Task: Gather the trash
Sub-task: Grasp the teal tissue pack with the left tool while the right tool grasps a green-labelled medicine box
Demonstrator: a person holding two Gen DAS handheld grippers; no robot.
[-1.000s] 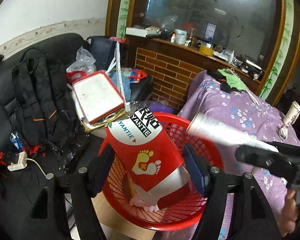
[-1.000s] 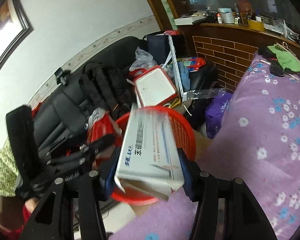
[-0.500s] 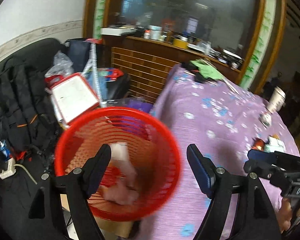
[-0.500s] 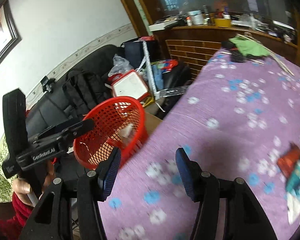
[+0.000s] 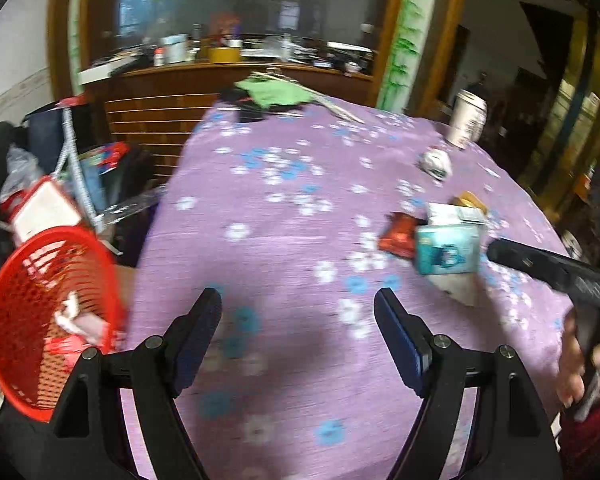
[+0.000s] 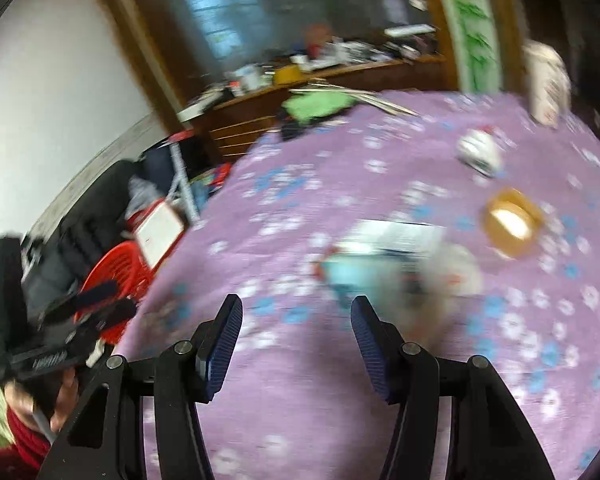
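Both grippers have swung from the red basket (image 5: 40, 320) to the table; fingers apart, teal box (image 5: 446, 250) just ahead.

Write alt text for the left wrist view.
The open, empty left gripper hovers over a purple flowered tablecloth. A teal box, a red wrapper and a paper cup lie ahead at right; a red basket holding trash sits left.
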